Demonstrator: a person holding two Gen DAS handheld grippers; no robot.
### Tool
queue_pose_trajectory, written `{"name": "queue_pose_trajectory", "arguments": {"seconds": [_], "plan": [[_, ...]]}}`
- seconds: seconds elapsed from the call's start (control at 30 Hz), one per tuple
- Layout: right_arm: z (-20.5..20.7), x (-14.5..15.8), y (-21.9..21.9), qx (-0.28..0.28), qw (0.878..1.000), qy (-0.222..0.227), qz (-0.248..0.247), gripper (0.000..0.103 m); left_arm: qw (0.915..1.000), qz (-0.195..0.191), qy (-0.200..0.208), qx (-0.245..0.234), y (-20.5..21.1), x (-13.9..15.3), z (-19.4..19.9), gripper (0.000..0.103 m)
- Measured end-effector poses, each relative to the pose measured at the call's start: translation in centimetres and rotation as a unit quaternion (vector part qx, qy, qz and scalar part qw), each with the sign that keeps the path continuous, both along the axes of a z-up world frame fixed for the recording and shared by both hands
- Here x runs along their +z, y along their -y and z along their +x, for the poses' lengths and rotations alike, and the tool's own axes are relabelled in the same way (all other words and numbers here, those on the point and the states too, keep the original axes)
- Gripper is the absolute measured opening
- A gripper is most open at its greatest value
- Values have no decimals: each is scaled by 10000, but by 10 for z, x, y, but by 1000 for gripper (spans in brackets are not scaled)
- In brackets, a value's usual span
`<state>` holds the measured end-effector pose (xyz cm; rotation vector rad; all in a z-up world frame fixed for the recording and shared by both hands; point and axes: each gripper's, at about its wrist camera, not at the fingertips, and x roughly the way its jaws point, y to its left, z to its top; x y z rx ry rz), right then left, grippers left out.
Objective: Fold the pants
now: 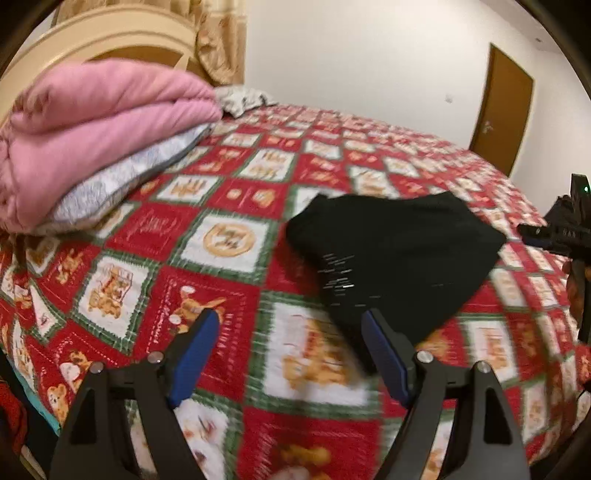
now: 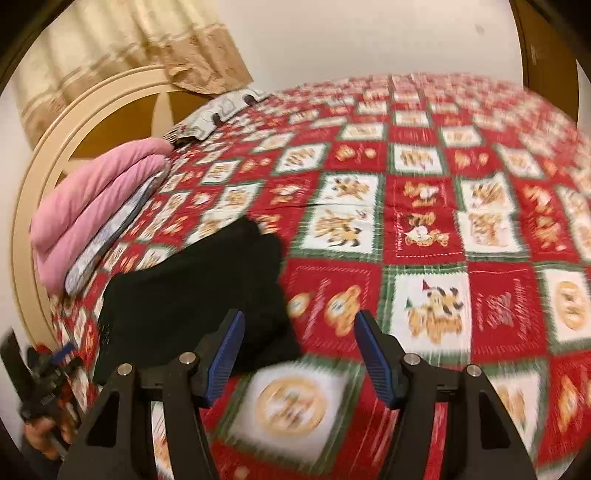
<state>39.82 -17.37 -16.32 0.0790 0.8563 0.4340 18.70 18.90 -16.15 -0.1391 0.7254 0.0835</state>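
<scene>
Nearest the left wrist camera, the left tongs (image 1: 290, 345) stood wide apart with nothing between their blue pads, only the red, white and green patchwork quilt (image 1: 236, 236) of the bed beneath them. The right tongs (image 2: 299, 345) were likewise spread and empty above the same quilt.

Just beyond both lay the black pants (image 1: 395, 254), resting on the quilt as a compact, roughly squared bundle, touched by neither tool; in the right wrist view they sat ahead and left of the pads. They looked already folded, though blur hid the layers. The cloth seemed soft, light and limp, likely to sag and slide open if lifted by one corner, so a further fold would be best taken at two corners of one edge, pinching all layers together.

Farther back, a folded pink comforter (image 1: 99, 133) lay on a grey pillow (image 1: 122, 184) near the cream headboard (image 1: 110, 33), well apart from the pants. A brown door (image 1: 506, 107) stood in the far wall.
</scene>
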Motion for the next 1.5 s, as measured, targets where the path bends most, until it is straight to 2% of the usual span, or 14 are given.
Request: {"name": "queue_pose_trajectory", "arguments": {"seconds": [0.1, 0.2, 0.4, 0.5, 0.57, 0.8, 1.17, 1.5], "plan": [[-64, 22, -25, 294, 9959, 647, -559, 63, 9994, 123, 199, -243, 23, 19, -18, 82], [-121, 36, -39, 579, 9898, 1064, -753, 63, 9982, 114, 376, -449, 39, 31, -31, 82], [-199, 47, -48, 551, 9837, 1437, -935, 63, 9944, -240, 750, -699, 62, 49, -58, 82], [-220, 54, -44, 479, 9831, 1531, -887, 63, 9918, -337, 917, -828, 73, 55, -69, 83], [-230, 59, -42, 383, 9812, 1646, -930, 63, 9902, -234, 985, -958, 83, 57, -73, 88], [-256, 68, -22, 111, 9800, 1864, -682, 64, 9865, 146, 1123, -1185, 105, 63, -84, 89], [-274, 67, -9, 60, 9804, 1888, -557, 64, 9844, 327, 1097, -1338, 124, 61, -89, 89], [-272, 66, -15, 130, 9807, 1881, -518, 64, 9853, 319, 1126, -1248, 119, 63, -90, 89]]}}
